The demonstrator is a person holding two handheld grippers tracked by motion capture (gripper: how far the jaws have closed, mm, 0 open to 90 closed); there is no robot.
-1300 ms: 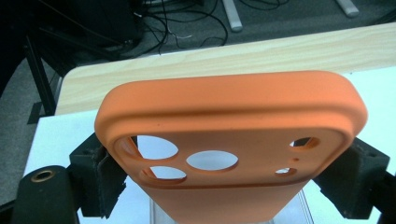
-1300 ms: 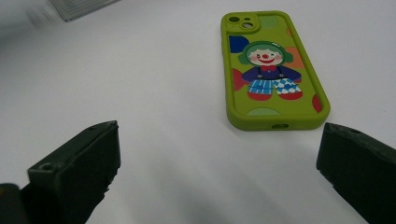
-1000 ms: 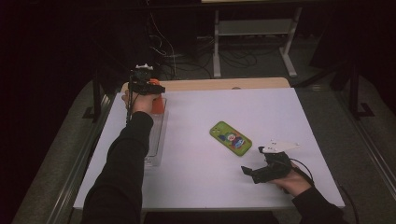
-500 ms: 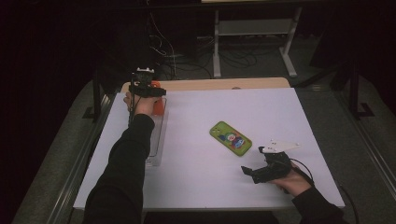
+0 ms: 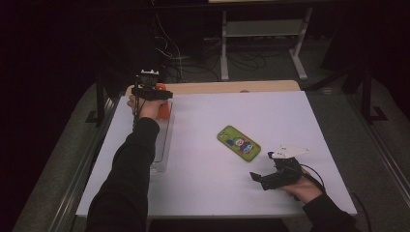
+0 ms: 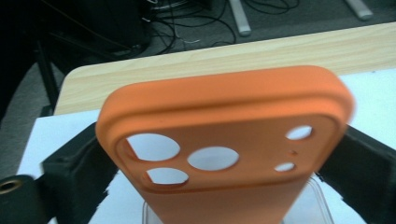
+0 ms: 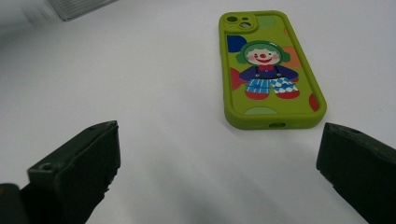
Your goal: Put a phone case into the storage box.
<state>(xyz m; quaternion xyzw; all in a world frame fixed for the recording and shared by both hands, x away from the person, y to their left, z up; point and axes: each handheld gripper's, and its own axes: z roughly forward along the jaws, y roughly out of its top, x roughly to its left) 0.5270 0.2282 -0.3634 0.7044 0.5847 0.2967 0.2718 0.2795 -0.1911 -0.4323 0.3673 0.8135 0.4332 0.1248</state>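
The white table point(image 5: 290, 121) takes up most of the high view, with a light wooden board point(image 5: 227, 87) along its far edge at twelve o'clock. A clear plastic tray point(image 5: 162, 150) lies near the left edge, at about nine o'clock from the table's middle, running lengthwise toward the person.

Next in size is the green phone case point(image 5: 239, 142), printed with a clown figure in blue trousers (camera cut-outs at its far end in the right gripper view). It lies flat just right of the table's middle, tilted on the diagonal, well apart from the tray.

The orange phone case point(image 6: 224, 154) sits at the table's far left corner, around eleven o'clock, above the far end of the tray. The left gripper point(image 5: 151, 92) is clamped on it: in the left gripper view, both black jaws press its two long sides, and its camera holes show white table through them.

The right gripper point(image 5: 268, 178) rests near the front edge at five o'clock, its jaws spread wide and holding nothing; the green case lies beyond them at about eleven o'clock from the gripper, not touching.
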